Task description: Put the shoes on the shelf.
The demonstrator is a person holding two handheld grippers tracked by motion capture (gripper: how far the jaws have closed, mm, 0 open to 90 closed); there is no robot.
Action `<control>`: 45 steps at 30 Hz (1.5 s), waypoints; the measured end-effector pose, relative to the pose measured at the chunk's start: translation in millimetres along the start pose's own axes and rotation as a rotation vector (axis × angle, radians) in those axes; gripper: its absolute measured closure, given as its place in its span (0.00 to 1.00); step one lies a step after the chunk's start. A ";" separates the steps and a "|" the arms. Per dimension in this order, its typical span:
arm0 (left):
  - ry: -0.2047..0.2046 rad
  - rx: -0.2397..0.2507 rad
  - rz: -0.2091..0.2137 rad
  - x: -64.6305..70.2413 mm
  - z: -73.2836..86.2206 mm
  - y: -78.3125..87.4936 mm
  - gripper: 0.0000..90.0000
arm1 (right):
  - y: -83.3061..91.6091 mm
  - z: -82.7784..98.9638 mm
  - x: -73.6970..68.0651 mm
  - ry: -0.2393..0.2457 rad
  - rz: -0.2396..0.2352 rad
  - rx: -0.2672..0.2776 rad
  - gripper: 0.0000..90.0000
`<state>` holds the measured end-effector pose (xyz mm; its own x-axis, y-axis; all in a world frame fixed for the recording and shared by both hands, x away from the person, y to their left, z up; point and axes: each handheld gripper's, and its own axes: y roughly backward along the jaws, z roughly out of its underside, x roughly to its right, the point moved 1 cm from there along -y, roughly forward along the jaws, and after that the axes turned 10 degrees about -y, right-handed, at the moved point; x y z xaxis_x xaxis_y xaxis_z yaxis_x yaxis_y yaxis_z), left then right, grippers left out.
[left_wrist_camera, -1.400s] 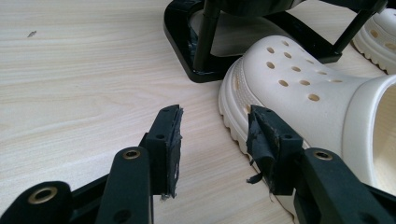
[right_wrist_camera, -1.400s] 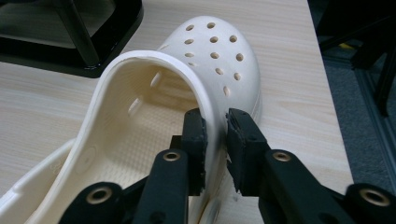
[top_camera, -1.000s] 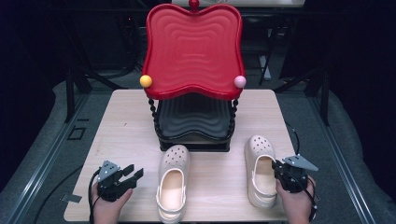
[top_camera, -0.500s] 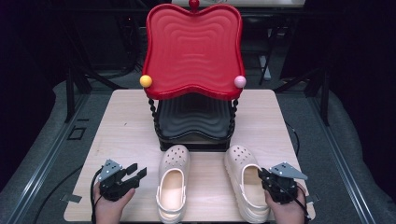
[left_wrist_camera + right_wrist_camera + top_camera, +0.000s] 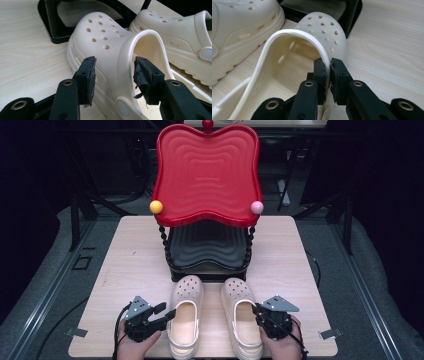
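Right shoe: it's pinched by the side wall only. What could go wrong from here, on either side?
1. The right gripper clamps only the thin soft rim of the right shoe; lifted, the wall may fold and the shoe could slip or swing.
2. The left gripper has just been opening; its fingers straddle the left shoe's side wall without pressing, so it may stay behind.
3. Both toes sit close to the black shelf of the rack; a forward push could jam them.

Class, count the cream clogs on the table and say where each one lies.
2. The left clog lies in front of the two-tier rack, beside the left tool; the right clog lies next to it, its rim pinched by the right tool.
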<state>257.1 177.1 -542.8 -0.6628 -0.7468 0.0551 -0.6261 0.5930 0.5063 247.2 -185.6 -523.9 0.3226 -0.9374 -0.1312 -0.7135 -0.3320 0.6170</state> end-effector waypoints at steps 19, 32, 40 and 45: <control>-0.038 -0.041 -0.036 19.7 -5.9 -16.7 0.81 | -23.7 -7.8 -37.5 -0.061 -0.111 -0.017 0.90; -0.019 -0.023 -0.032 19.8 -5.3 -17.5 0.79 | -24.8 -1.1 -45.5 -0.041 -0.121 -0.001 0.86; -0.034 -0.023 -0.042 19.0 -0.5 -21.7 0.68 | -26.2 1.9 -48.2 0.051 -0.088 0.032 0.79; -0.032 -0.025 -0.051 18.2 -0.6 -24.9 0.65 | -31.1 4.2 -48.6 0.069 -0.072 0.033 0.76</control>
<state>260.8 148.5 -553.9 -0.6431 -0.7658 0.0010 -0.6493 0.5460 0.5295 251.1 -130.1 -540.0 0.4147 -0.9020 -0.1201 -0.7066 -0.4024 0.5820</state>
